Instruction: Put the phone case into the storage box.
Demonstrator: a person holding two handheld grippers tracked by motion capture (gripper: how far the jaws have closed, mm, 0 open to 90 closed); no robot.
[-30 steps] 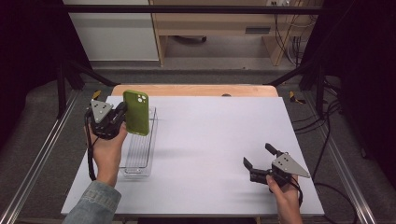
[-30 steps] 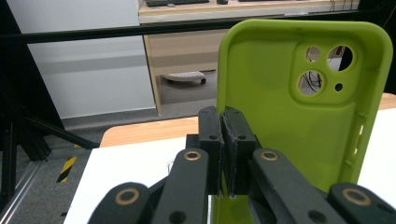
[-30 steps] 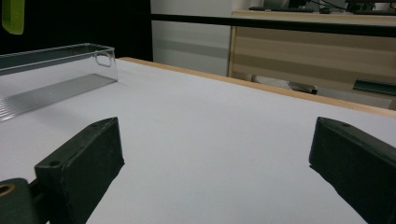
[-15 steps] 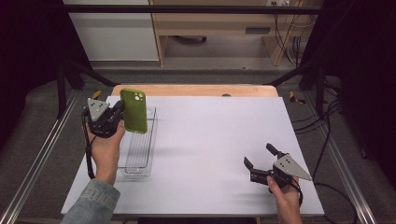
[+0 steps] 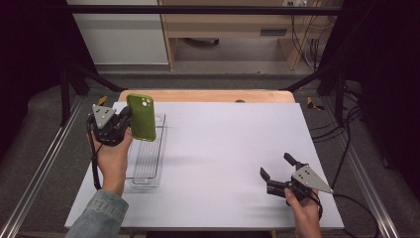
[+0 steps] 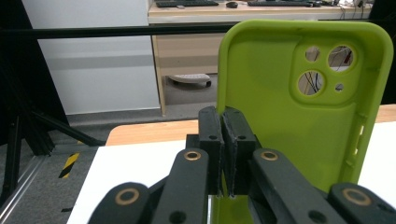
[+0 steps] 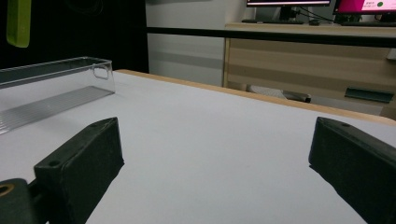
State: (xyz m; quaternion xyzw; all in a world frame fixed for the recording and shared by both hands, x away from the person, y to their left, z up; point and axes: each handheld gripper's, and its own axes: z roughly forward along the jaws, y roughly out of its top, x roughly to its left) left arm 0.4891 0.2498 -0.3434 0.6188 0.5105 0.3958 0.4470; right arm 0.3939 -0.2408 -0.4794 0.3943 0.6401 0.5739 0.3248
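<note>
In the high view the right hand-held gripper (image 5: 277,172) sits near the lower right of the frame, low over the white table (image 5: 228,148), its 2 jaws spread apart with nothing between them; its own view shows bare tabletop in the gap. It looks idle, and the step probably goes best if it keeps out of the way there.

At left of centre in the high view, the left hand-held gripper (image 5: 124,124) is clamped on 1 long edge of the lime-green soft plastic phone case (image 5: 141,118). In the left gripper view the 2 jaws stand pressed together on the thin side wall of the case (image 6: 299,102), low on its length. The case is upright, camera cut-outs at the top, hollow side toward the gripper.

Just under and beyond the case lies the clear plastic rectangular tray (image 5: 147,154), long and narrow, running from lower left toward the upper left of the table. The case hangs above its far end, apart from it.

The work appears to be lowering the case into that tray. To do it well:
- Line the case's length up with the tray's long axis first.
- Lower gently and keep the pinch firm; a grip on only 1 thin wall could let the case swing.
- Release once the case rests on the ribbed floor.
</note>
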